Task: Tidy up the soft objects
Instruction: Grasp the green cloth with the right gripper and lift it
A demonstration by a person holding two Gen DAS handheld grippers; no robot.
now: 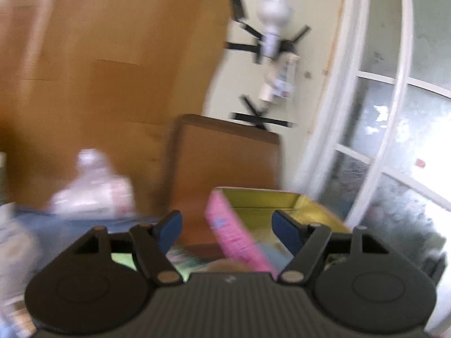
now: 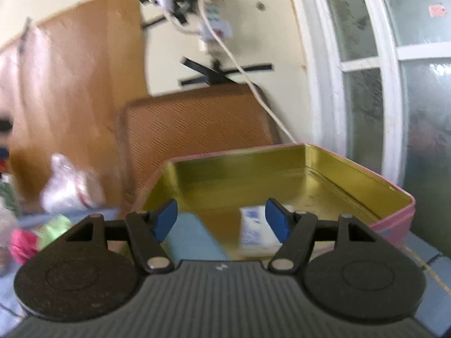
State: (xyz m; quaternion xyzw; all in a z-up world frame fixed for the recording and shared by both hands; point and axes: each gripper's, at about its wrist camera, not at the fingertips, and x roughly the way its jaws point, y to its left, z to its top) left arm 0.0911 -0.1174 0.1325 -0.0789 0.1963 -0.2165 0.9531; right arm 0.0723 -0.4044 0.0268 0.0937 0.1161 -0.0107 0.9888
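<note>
The left gripper (image 1: 227, 229) has its blue fingers (image 1: 169, 228) wide apart. Nothing is held; only a pink wall of the tin box (image 1: 234, 233) shows in the gap, and the pads are not touching it. The right gripper (image 2: 222, 221) is wide open too and holds nothing.

The tin box (image 2: 352, 174) is pink outside and gold inside. Its long side runs from near the right gripper away to the back. In it lie a blue cloth (image 2: 194, 239) and a white packet (image 2: 255, 231), lying flat with its long side pointing away.

Only the right view shows these two things clearly, and a pink and green bundle (image 2: 33, 239) at the left. The left view is blurry. Both views show a clear plastic bag (image 1: 93, 188).
</note>
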